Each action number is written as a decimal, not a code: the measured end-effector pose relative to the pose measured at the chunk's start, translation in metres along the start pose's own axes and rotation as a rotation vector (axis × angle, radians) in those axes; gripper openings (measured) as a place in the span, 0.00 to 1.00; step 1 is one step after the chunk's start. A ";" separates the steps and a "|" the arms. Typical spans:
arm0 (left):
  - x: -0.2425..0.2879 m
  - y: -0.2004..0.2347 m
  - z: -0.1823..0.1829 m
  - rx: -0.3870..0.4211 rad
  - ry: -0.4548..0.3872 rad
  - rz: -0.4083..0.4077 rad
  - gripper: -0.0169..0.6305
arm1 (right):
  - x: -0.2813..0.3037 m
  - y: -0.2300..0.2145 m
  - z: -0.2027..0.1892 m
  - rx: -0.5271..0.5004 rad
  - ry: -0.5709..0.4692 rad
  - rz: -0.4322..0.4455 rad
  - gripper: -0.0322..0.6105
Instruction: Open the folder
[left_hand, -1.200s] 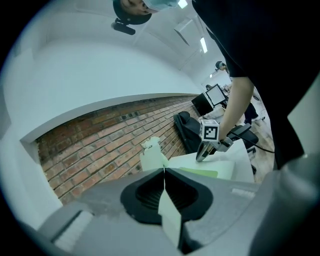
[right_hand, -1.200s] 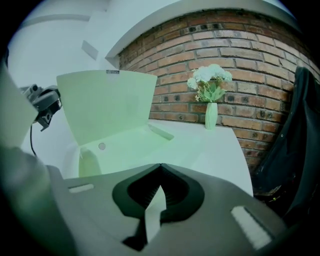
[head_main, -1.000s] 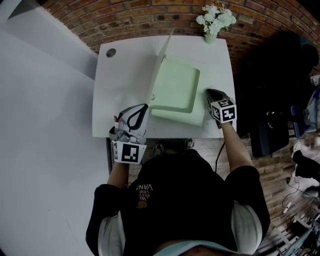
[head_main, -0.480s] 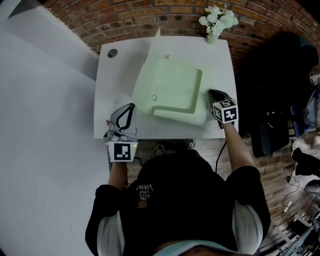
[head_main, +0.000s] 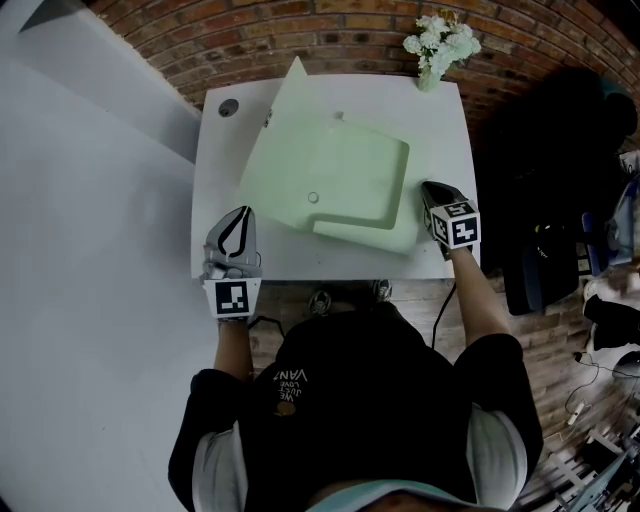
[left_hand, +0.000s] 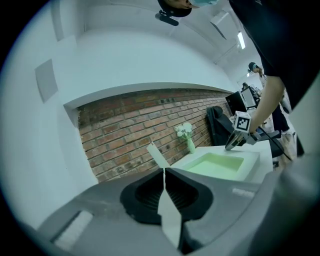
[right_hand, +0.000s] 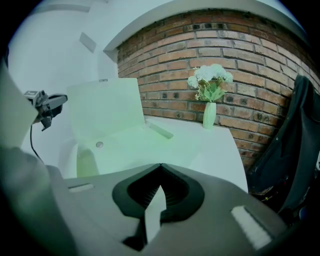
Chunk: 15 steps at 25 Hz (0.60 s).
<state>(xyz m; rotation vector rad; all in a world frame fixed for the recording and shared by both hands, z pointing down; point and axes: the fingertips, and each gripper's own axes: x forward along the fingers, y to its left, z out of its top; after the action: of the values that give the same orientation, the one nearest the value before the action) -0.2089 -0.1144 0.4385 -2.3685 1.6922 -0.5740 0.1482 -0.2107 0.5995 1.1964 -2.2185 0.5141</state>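
**Folder open, cover not yet laid flat**

The pale green folder (head_main: 360, 165) lies in the middle of the white desk (head_main: 225, 150), slightly askew, with a vase of white flowers (head_main: 438, 45) well apart at the far edge. Its cover (head_main: 275, 150) is swung over to the left. From the right gripper view it stands tilted rather than flat, and the inside tray is fully exposed.

The left gripper (head_main: 232, 232) sits near the desk's front left corner, apart from the cover. Its fingers are clenched together on nothing. The right gripper (head_main: 432, 195) rests at the folder's right edge and seems to touch it. Its fingers are also closed, with nothing between them.

By my reading the opening itself is essentially done. At most, the cover has to settle fully onto the desk, and the right gripper has to come off the edge.
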 end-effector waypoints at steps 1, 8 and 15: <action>0.000 0.003 -0.003 -0.002 0.008 0.008 0.04 | 0.000 0.000 0.000 0.001 0.001 -0.002 0.05; 0.003 0.025 -0.029 0.053 0.046 0.027 0.02 | 0.000 -0.001 0.000 0.006 0.009 -0.023 0.05; 0.005 0.046 -0.059 -0.022 0.132 0.071 0.02 | 0.000 -0.001 0.000 0.008 0.015 -0.043 0.05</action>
<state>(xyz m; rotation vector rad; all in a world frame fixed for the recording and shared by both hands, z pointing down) -0.2713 -0.1299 0.4773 -2.3218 1.8376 -0.7176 0.1495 -0.2115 0.5998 1.2384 -2.1751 0.5137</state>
